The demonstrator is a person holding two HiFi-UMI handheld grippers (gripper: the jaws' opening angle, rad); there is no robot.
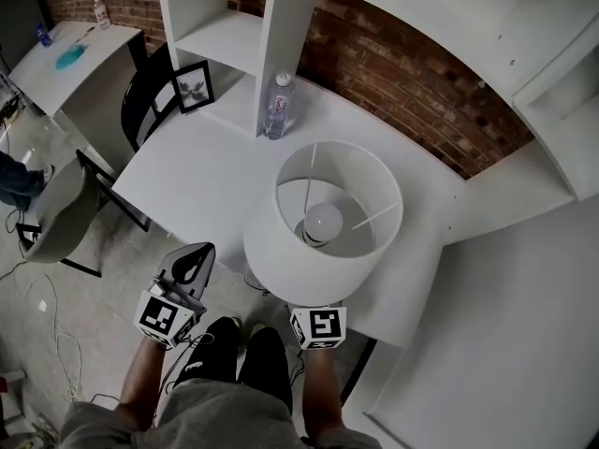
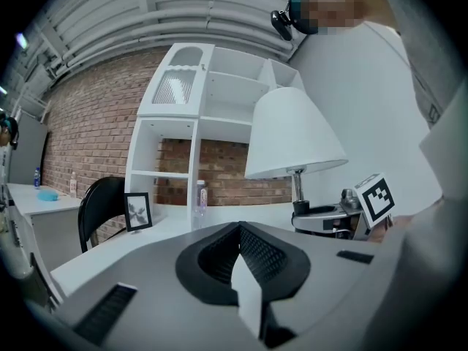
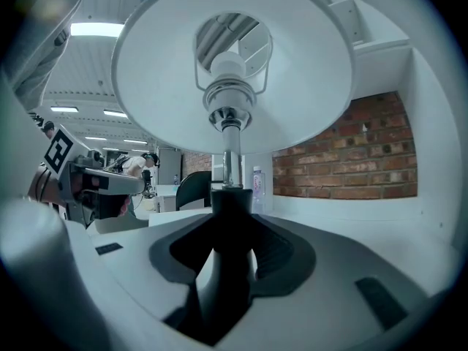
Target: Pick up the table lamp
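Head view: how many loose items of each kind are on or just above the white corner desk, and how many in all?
White-shaded table lamp: 1
Clear plastic water bottle: 1
Black-framed picture: 1
Total: 3

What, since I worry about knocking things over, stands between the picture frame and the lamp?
A water bottle stands upright between the picture frame and the lamp; the left gripper view shows it most plainly.
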